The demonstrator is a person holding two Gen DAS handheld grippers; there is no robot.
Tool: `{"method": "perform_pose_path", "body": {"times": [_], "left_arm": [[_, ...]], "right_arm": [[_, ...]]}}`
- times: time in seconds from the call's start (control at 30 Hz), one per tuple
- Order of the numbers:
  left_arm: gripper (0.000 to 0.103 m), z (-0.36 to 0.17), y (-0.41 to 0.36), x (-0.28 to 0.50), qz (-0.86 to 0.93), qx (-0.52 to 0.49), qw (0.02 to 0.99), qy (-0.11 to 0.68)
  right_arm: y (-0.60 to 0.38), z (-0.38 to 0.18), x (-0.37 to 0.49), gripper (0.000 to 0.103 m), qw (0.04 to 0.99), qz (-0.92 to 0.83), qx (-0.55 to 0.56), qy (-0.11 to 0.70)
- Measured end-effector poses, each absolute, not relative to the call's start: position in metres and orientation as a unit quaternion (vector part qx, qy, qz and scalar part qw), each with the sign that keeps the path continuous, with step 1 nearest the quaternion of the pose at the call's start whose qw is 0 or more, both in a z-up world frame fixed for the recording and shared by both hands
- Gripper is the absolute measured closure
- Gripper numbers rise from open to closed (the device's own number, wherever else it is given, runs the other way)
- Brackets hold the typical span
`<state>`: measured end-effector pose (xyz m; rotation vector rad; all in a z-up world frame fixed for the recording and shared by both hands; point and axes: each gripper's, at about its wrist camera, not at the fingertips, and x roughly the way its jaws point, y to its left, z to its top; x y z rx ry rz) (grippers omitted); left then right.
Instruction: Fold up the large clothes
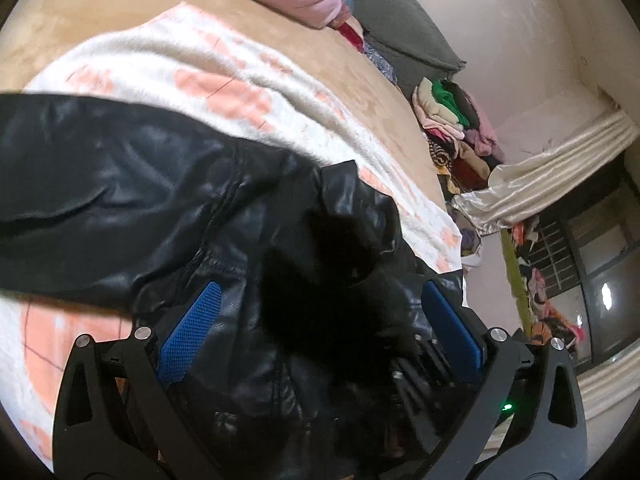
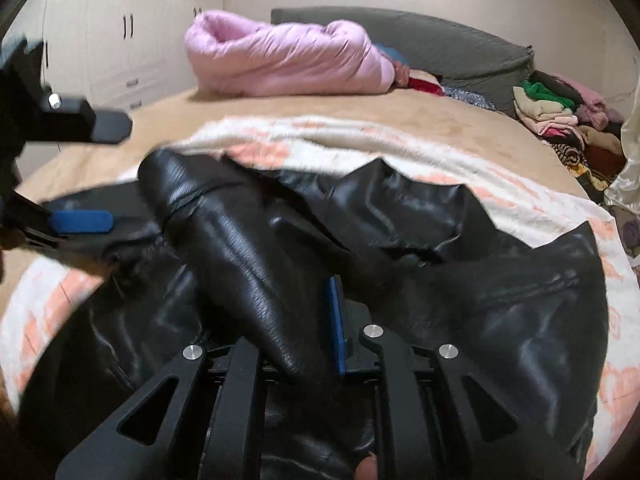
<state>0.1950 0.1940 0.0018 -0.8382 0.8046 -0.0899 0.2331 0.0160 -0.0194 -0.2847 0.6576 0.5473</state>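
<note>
Black leather fills the bottom of both views: it is the black leather jacket (image 2: pixel 460 280), the big thing I have to fold. It lies on a white and peach blanket (image 2: pixel 400 148) spread over the tan bed (image 2: pixel 320 108), I think so it has a flat, clean place.

My right gripper (image 2: pixel 296 320) is clenched on a sleeve (image 2: pixel 240 248) of the jacket. I see one blue pad (image 2: pixel 335 324) pressed against the leather at the bottom middle of the right view. I hold it this way so I can lay the sleeve across the jacket.

My left gripper (image 1: pixel 320 312) stands wide open in the left view, with a blue pad (image 1: pixel 192 332) on each side and bunched leather between them. It is not pinching yet. In the right view it shows at the left edge, beside the sleeve.

At the top middle lies a pink puffy coat (image 2: pixel 288 56). A pile of clothes (image 2: pixel 560 112) sits at the upper right.
</note>
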Motion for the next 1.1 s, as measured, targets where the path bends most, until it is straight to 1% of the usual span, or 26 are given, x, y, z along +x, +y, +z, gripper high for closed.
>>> {"method": "perform_pose_path", "body": {"times": [0.07,0.13,0.17,0.2,0.23,0.3,0.4,0.43,0.47,0.5,0.53,0.57,0.6,0.63,0.67,0.7,0.73,0.77,0.8,0.83,0.9,0.97,1.1], "left_arm": [[0.009,-0.004,0.198,0.193,-0.040,-0.405,0.830,0.382],[0.009,-0.011,0.198,0.194,-0.047,-0.412,0.824,0.387],[0.009,-0.014,0.198,0.195,-0.047,-0.412,0.821,0.393],[0.009,-0.017,0.197,0.196,-0.046,-0.412,0.818,0.399],[0.009,-0.020,0.195,0.198,-0.047,-0.410,0.815,0.406],[0.009,-0.026,0.189,0.205,-0.051,-0.404,0.811,0.420],[0.009,-0.029,0.182,0.214,-0.058,-0.388,0.815,0.426],[0.011,-0.028,0.180,0.218,-0.056,-0.380,0.819,0.426],[0.019,-0.026,0.179,0.220,-0.055,-0.376,0.823,0.423],[0.024,-0.025,0.179,0.223,-0.054,-0.370,0.826,0.421],[0.034,-0.024,0.178,0.226,-0.051,-0.363,0.829,0.423],[0.037,-0.026,0.175,0.233,-0.053,-0.354,0.827,0.434],[0.038,-0.029,0.173,0.239,-0.054,-0.351,0.822,0.445],[0.043,-0.034,0.170,0.243,-0.052,-0.350,0.816,0.457],[0.053,-0.040,0.165,0.246,-0.053,-0.347,0.812,0.466],[0.061,-0.043,0.160,0.247,-0.050,-0.337,0.813,0.472],[0.084,-0.043,0.157,0.246,-0.044,-0.328,0.818,0.471],[0.094,-0.039,0.152,0.243,-0.043,-0.317,0.826,0.464],[0.097,-0.033,0.148,0.238,-0.054,-0.320,0.831,0.453],[0.101,-0.026,0.146,0.234,-0.065,-0.325,0.833,0.443],[0.101,0.002,0.133,0.219,-0.104,-0.323,0.846,0.411],[0.101,0.039,0.118,0.204,-0.147,-0.309,0.862,0.374],[0.101,0.098,0.108,0.192,-0.169,-0.262,0.896,0.315]], "right_arm": [[0.028,-0.029,0.232,0.089,0.894,0.261,-0.164,0.324],[0.035,-0.036,0.231,0.082,0.888,0.260,-0.181,0.334],[0.035,-0.038,0.231,0.053,0.884,0.264,-0.179,0.342],[0.034,-0.037,0.231,0.014,0.880,0.267,-0.172,0.352],[0.032,-0.034,0.231,0.006,0.880,0.269,-0.163,0.355],[0.028,-0.030,0.223,0.007,0.883,0.280,-0.151,0.346],[0.014,-0.023,0.211,0.007,0.880,0.286,-0.135,0.354],[0.008,-0.020,0.206,0.007,0.881,0.289,-0.127,0.352],[0.001,-0.017,0.200,0.007,0.883,0.288,-0.121,0.351],[-0.008,-0.012,0.195,0.007,0.885,0.287,-0.113,0.349],[-0.018,-0.007,0.189,0.007,0.888,0.288,-0.100,0.344],[-0.027,-0.003,0.185,0.007,0.891,0.285,-0.090,0.341],[-0.039,0.001,0.179,0.007,0.896,0.280,-0.079,0.336],[-0.047,0.005,0.177,0.007,0.898,0.277,-0.069,0.334],[-0.057,0.008,0.175,0.008,0.901,0.271,-0.057,0.335],[-0.072,0.011,0.173,0.008,0.905,0.262,-0.037,0.334],[-0.082,0.014,0.173,0.008,0.907,0.258,-0.026,0.332],[-0.092,0.016,0.172,0.012,0.910,0.249,-0.016,0.332],[-0.103,0.017,0.172,0.017,0.913,0.237,-0.009,0.332],[-0.117,0.017,0.173,0.019,0.915,0.222,-0.001,0.336],[-0.140,0.017,0.177,0.027,0.920,0.198,0.013,0.338],[-0.165,0.020,0.182,0.030,0.926,0.166,0.030,0.338],[-0.201,0.027,0.197,0.030,0.931,0.114,0.069,0.338]]}}
